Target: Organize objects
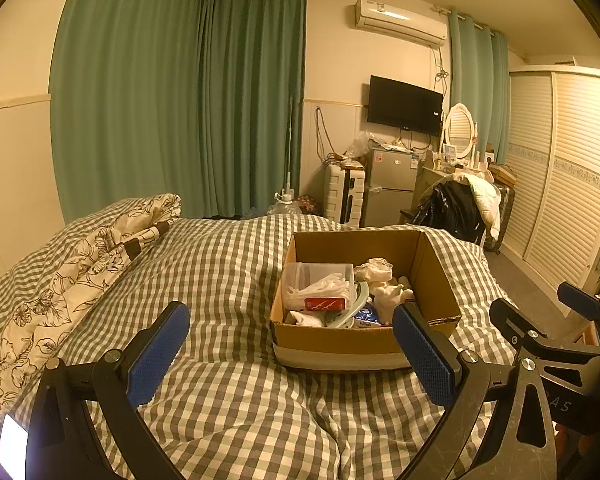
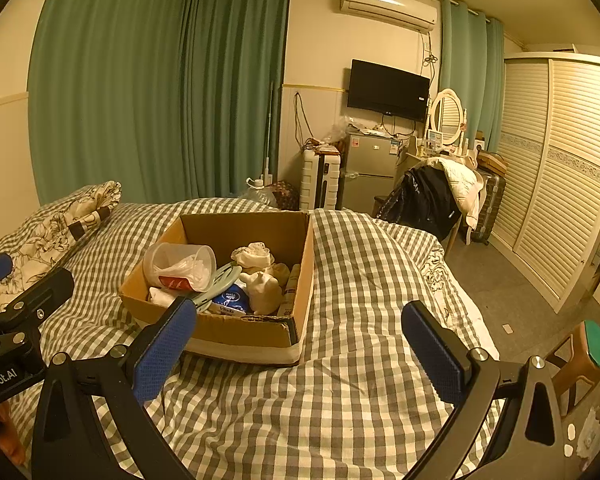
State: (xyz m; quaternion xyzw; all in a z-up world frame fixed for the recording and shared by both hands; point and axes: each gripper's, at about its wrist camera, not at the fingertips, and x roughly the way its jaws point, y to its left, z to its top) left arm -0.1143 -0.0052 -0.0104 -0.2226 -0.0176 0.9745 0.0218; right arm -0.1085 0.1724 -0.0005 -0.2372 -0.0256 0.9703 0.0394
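An open cardboard box (image 1: pixel 340 342) sits on the checked bed cover (image 1: pixel 228 264); it also shows in the right wrist view (image 2: pixel 240 330). Inside lie a clear plastic tub of white picks (image 1: pixel 320 284), a blue tissue pack (image 2: pixel 230 300), a pale green item (image 1: pixel 358 304), a cream figurine (image 2: pixel 262 288) and a crumpled white cloth (image 2: pixel 254 254). My left gripper (image 1: pixel 290 352) is open and empty, just in front of the box. My right gripper (image 2: pixel 300 354) is open and empty, at the box's near right corner.
A floral pillow (image 1: pixel 80 264) lies at the bed's left. Beyond the bed stand a white suitcase (image 1: pixel 344 196), a small fridge (image 1: pixel 392 184) and a chair with clothes (image 1: pixel 456 204). A louvred wardrobe (image 2: pixel 556 168) lines the right wall. A stool (image 2: pixel 584 356) stands at the bed's right.
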